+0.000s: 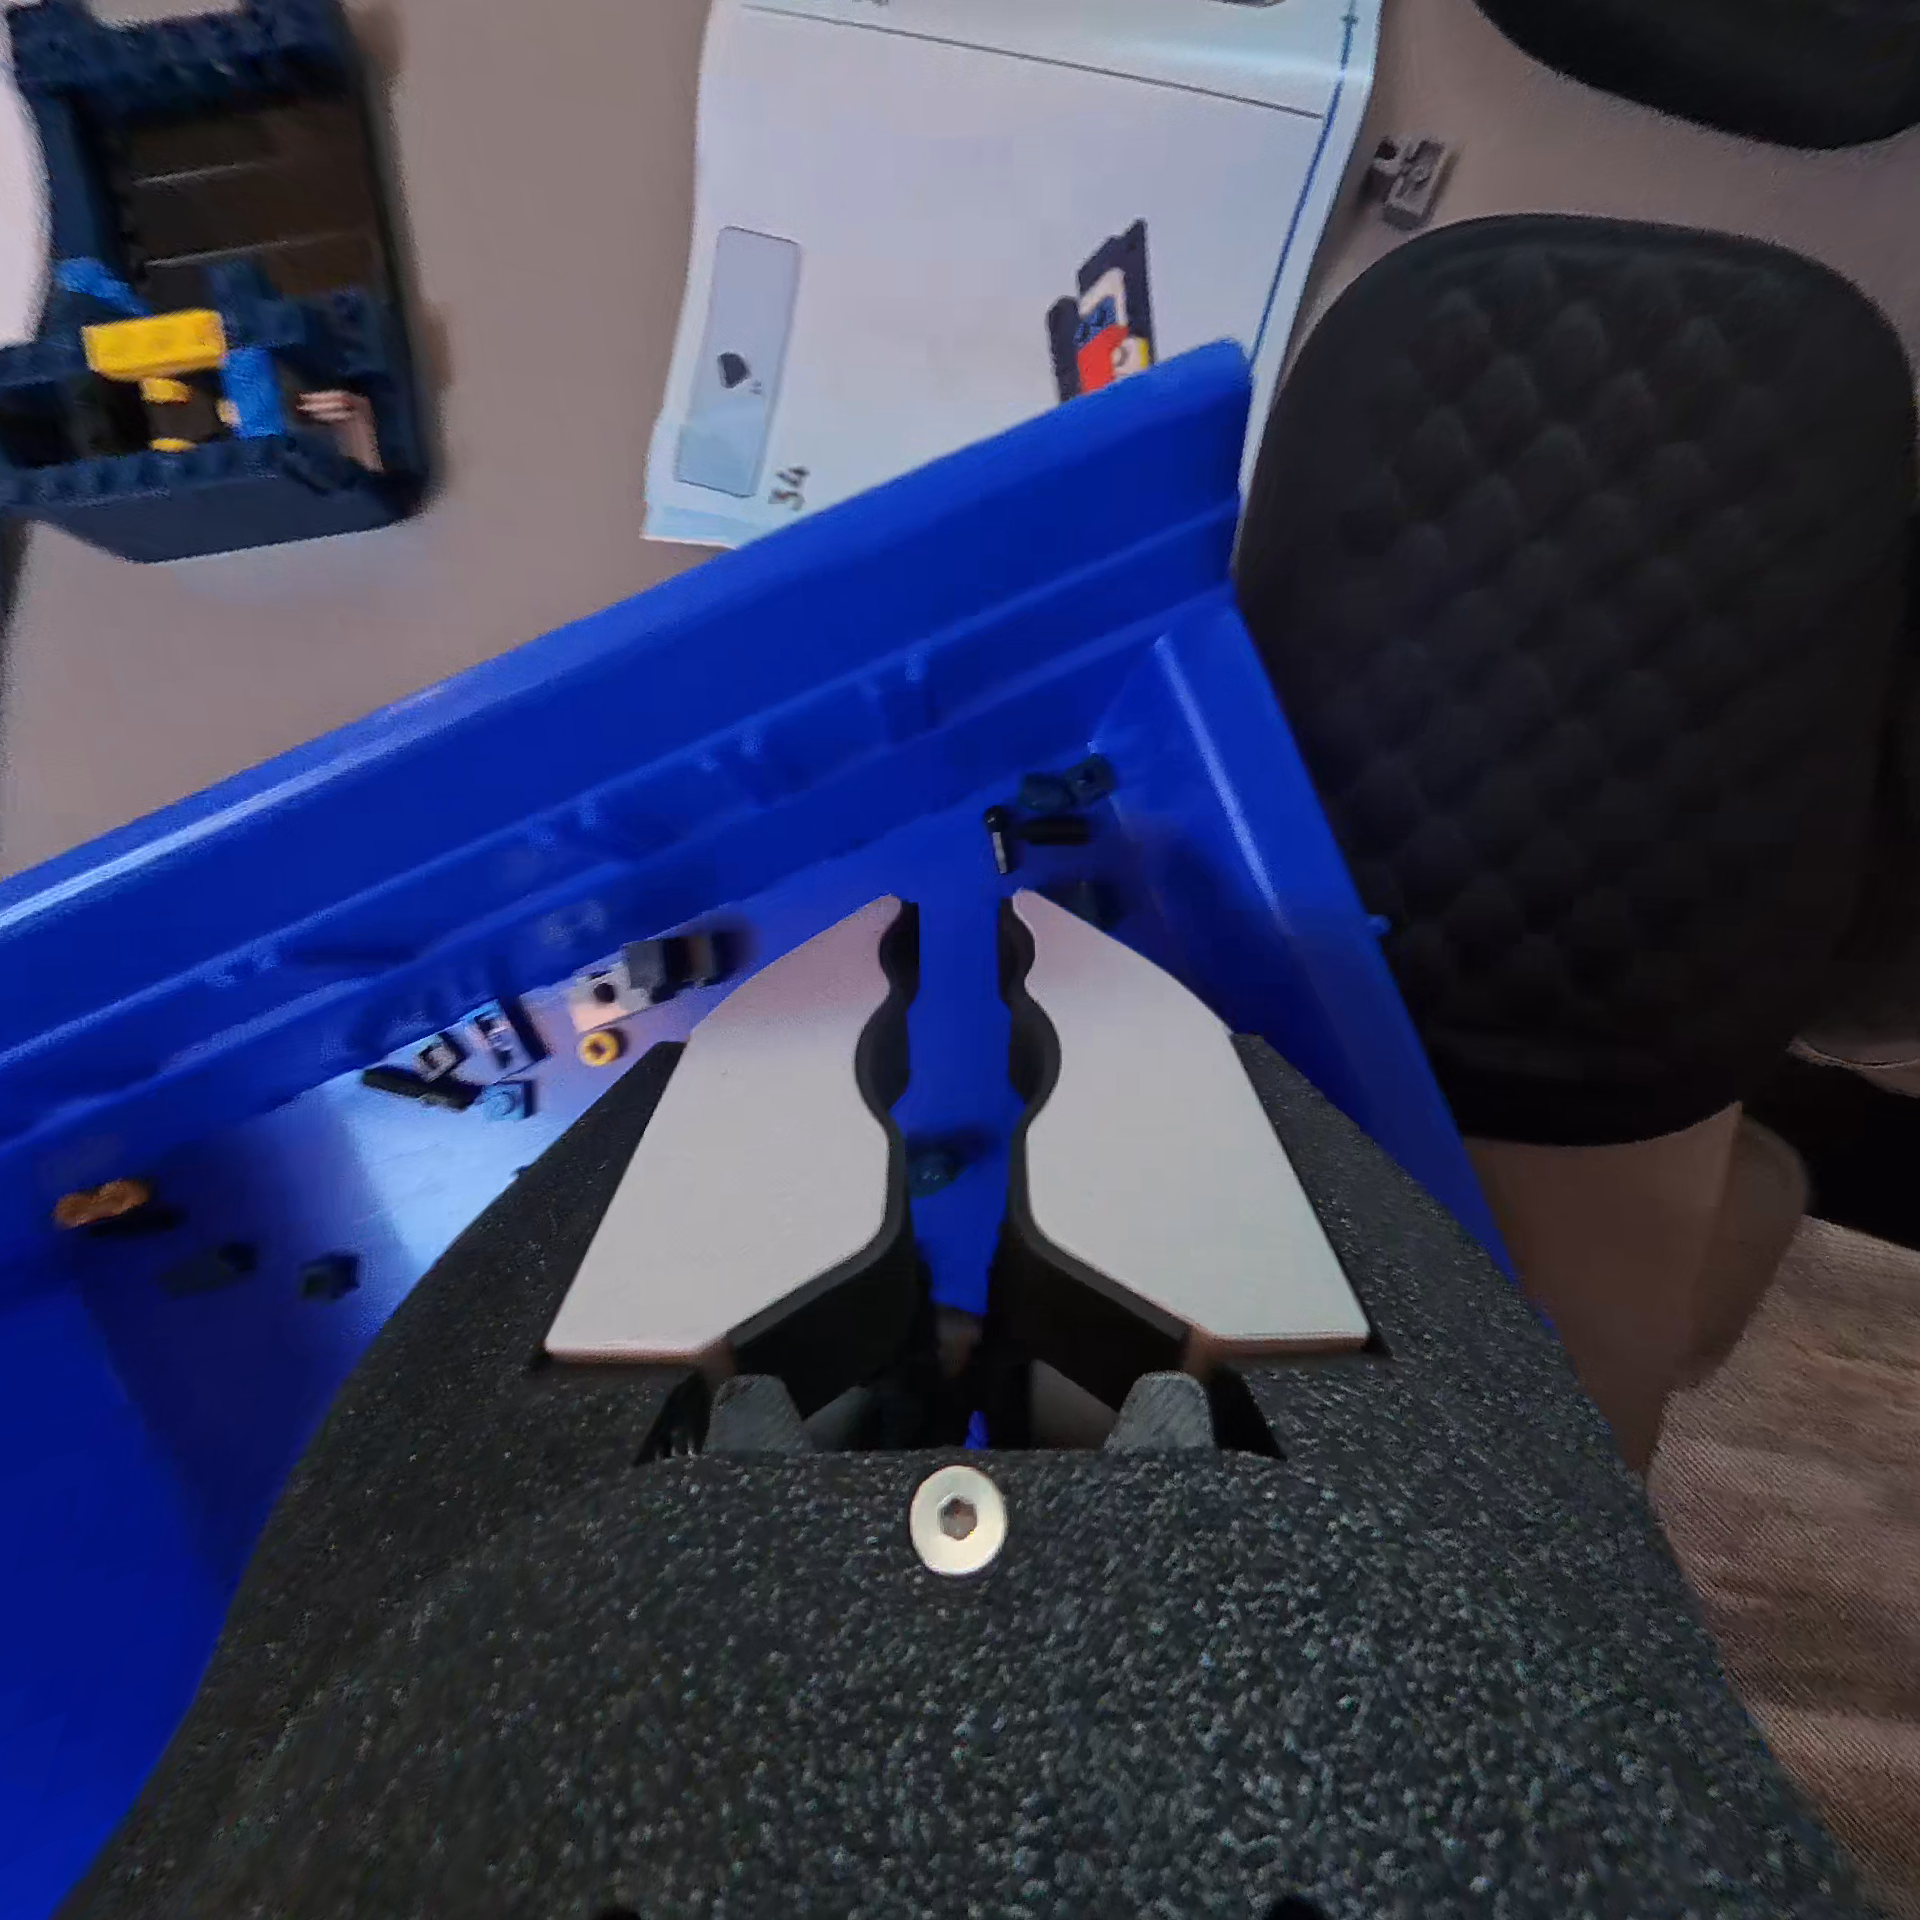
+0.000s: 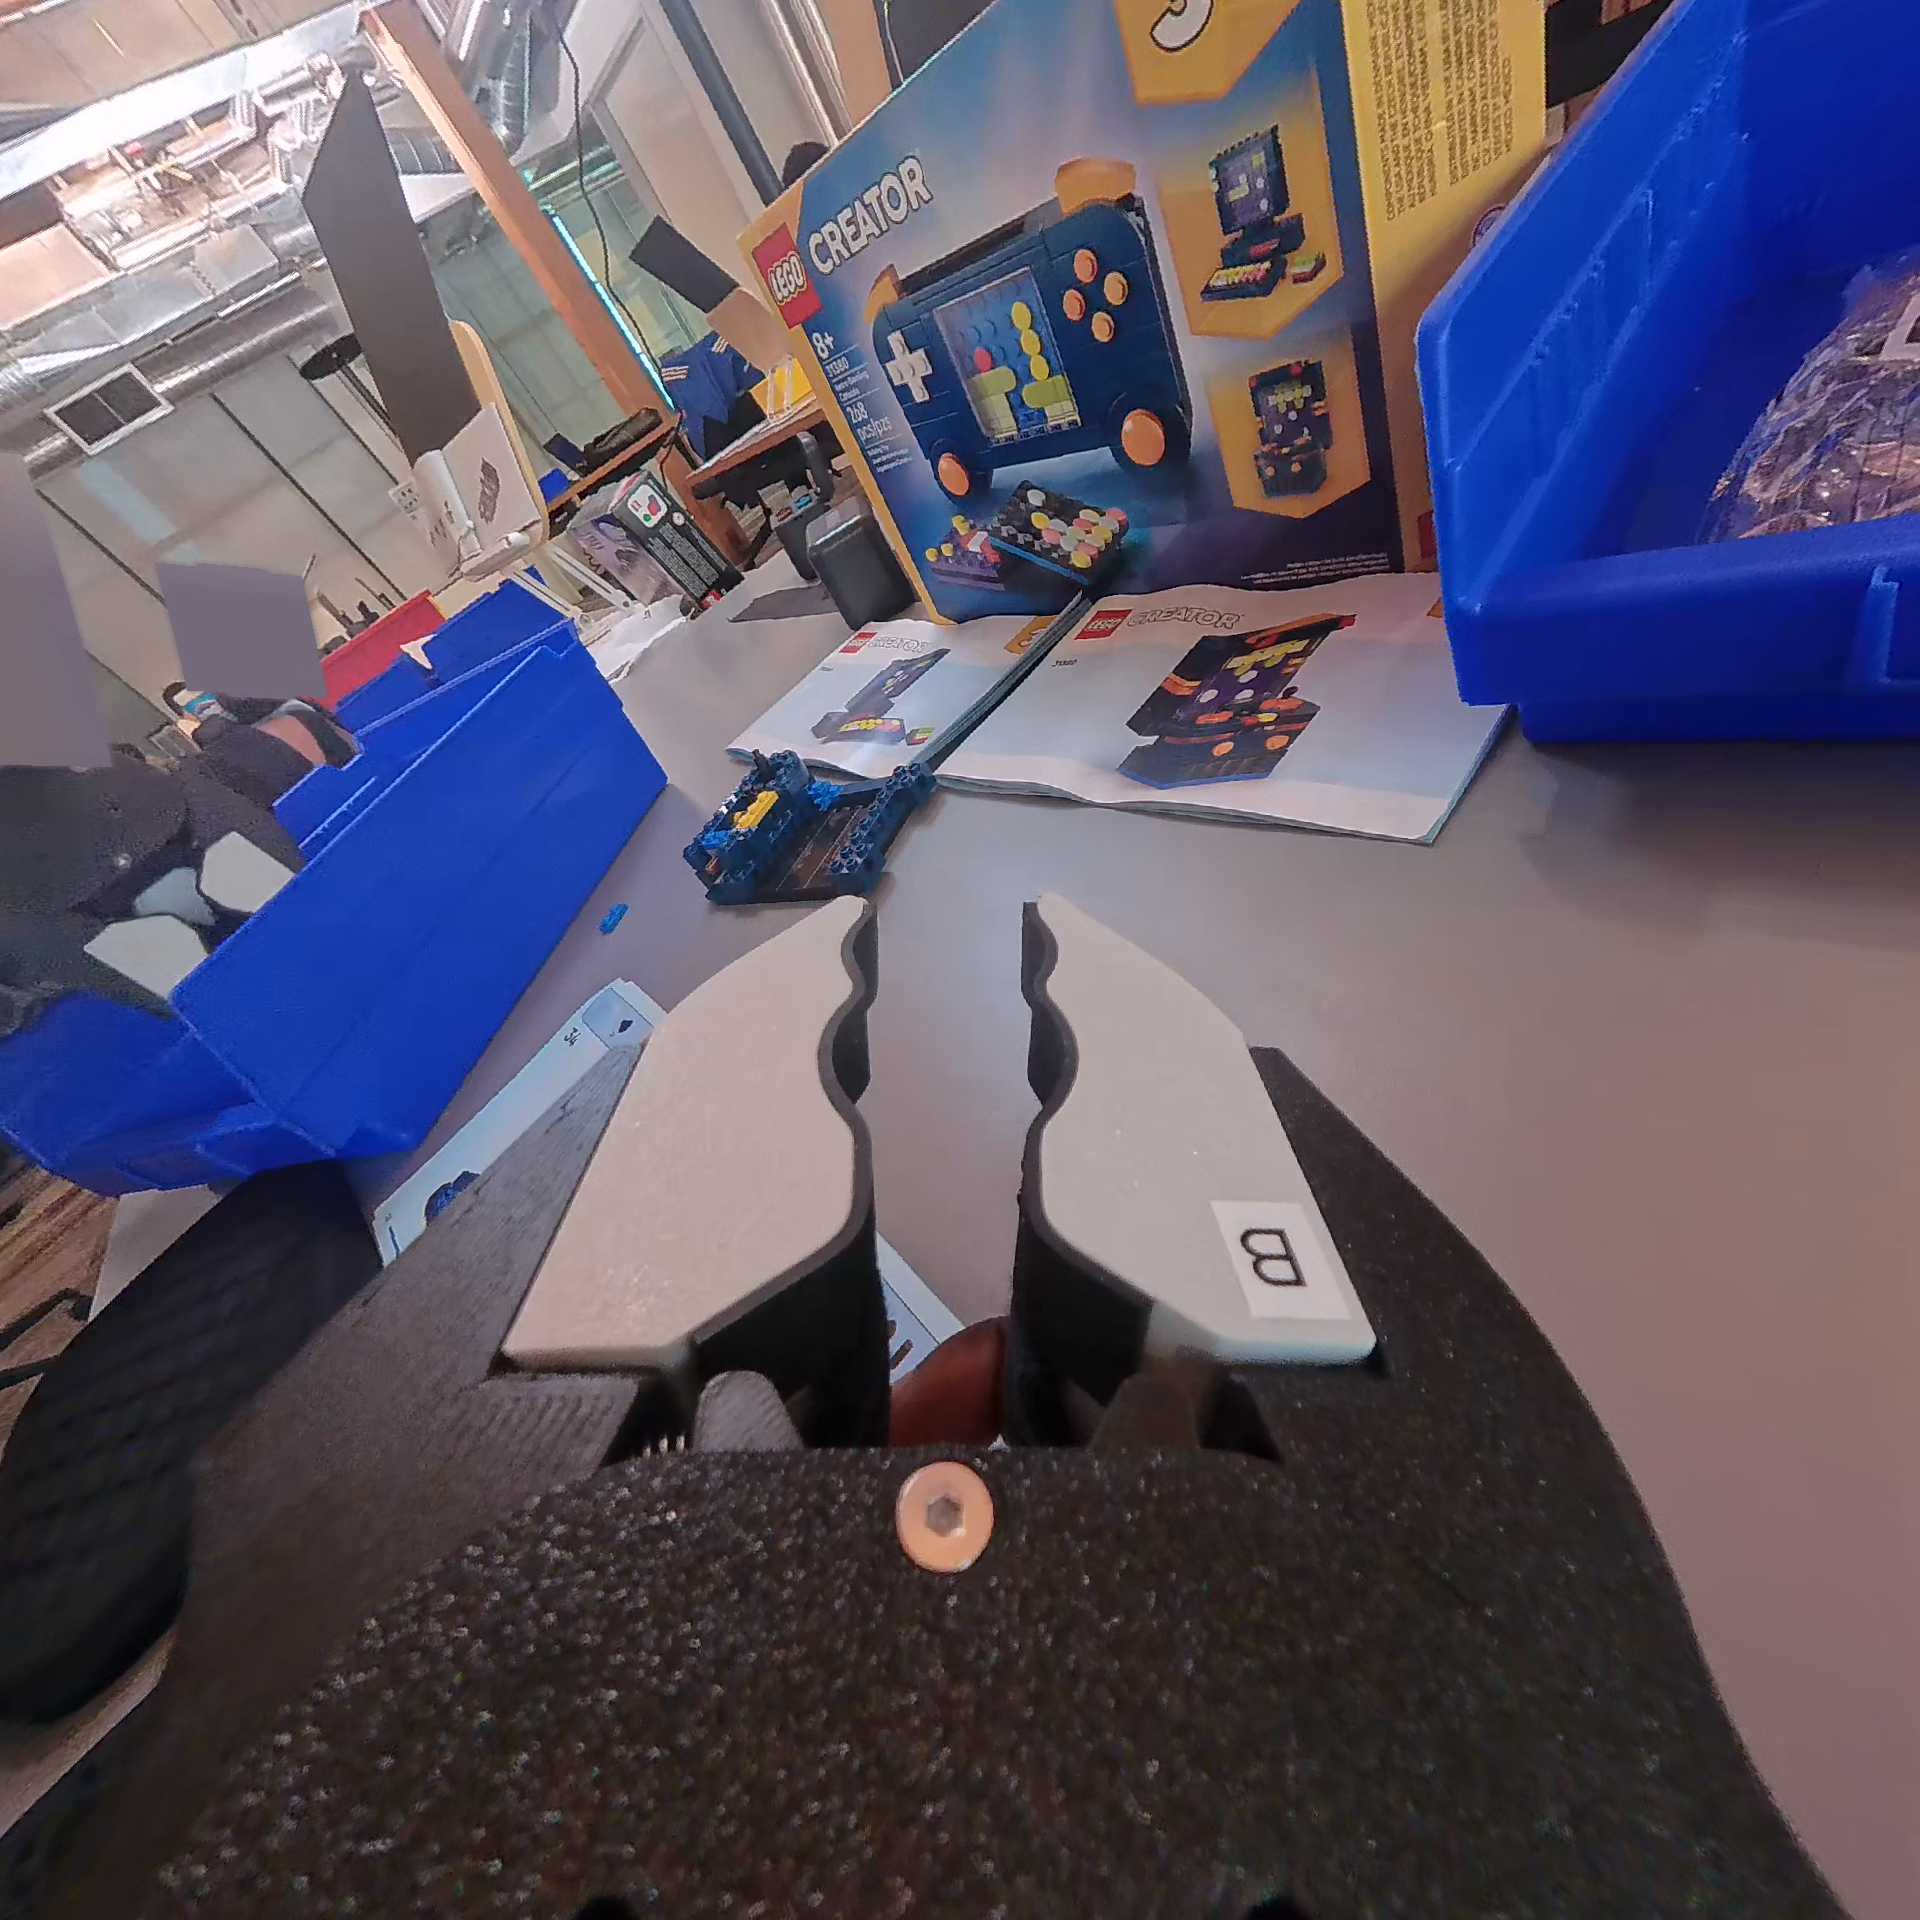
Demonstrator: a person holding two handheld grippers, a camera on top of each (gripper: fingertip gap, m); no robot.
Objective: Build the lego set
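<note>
My left gripper (image 1: 961, 914) hangs inside a blue bin (image 1: 623, 748), jaws a little apart with only the bin floor showing between the fingertips. A small blue piece (image 1: 940, 1158) lies on the floor between the fingers farther back, and neither pad presses on it. Black pieces (image 1: 1039, 821) lie in the bin's far corner; grey, black and yellow pieces (image 1: 603, 997) lie to the left. My right gripper (image 2: 948, 914) is open and empty above the grey table (image 2: 1455, 1039). A dark blue brick build (image 2: 800, 831) stands just ahead of it and also shows in the left wrist view (image 1: 208, 312).
An open instruction booklet (image 2: 1195, 707) and a set box (image 2: 1091, 312) lie behind the build. A second blue bin (image 2: 1610, 416) with a plastic bag stands at the right. A loose blue piece (image 2: 615, 916) and a printed sheet (image 1: 987, 208) lie on the table. A black quilted object (image 1: 1579, 665) sits beside the bin. From either gripper's tips it is about 20 cm to the dark blue brick build (image 2: 800, 831).
</note>
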